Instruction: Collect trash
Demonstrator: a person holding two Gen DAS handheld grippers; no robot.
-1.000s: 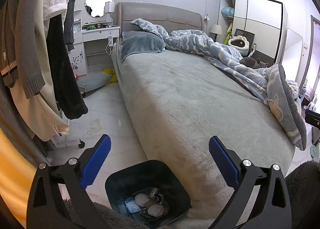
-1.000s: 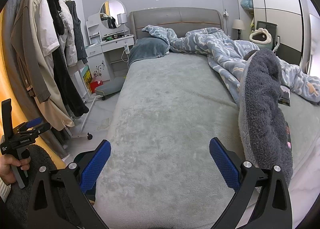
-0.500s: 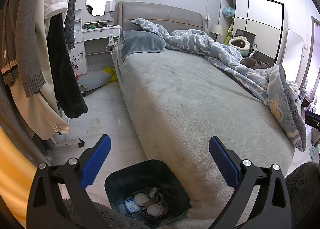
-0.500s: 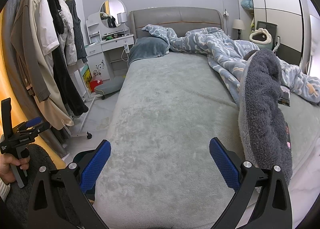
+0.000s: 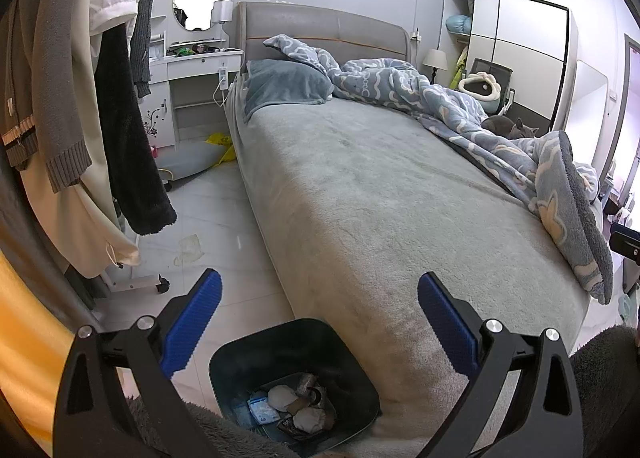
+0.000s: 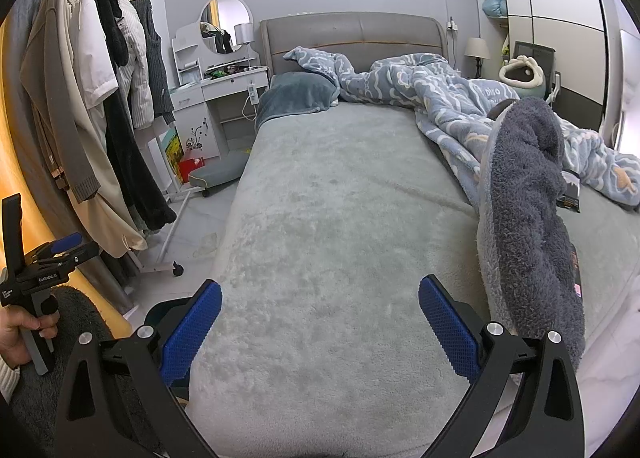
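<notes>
Left wrist view, left to right: clothes [image 5: 80, 106] hang on a rack at far left. On the floor past them lies a crumpled scrap [image 5: 189, 255], well ahead of the left gripper [image 5: 318, 318] and left of its left finger. Jaws spread wide, nothing between the blue pads [image 5: 192, 324]. Dark bin [image 5: 356, 370] sits on the floor at the bed's foot corner, below and between the fingers, touching the bed side. Trash in the bin [image 5: 298, 408]: pale crumpled wads, a blue-white packet, dark wrappers. Bed [image 5: 380, 194] fills the middle, blue quilt [image 5: 460, 114] bunched along its right side, grey cat [image 5: 506, 127] on it.

Right wrist view, left to right: left hand [image 6: 16, 332] grips its tool handle at the lower left edge. The scrap [image 6: 206, 244] shows beside the rack's wheeled base. Right gripper [image 6: 320, 318] hovers over the bare grey bed cover, jaws spread wide, holding nothing. Bin is mostly hidden behind its left finger. Dark fleece fold [image 6: 528, 210] stands just right of the right finger. A dark wrapper [image 6: 570, 192] lies on the bed beyond it, well outside the jaws.
</notes>
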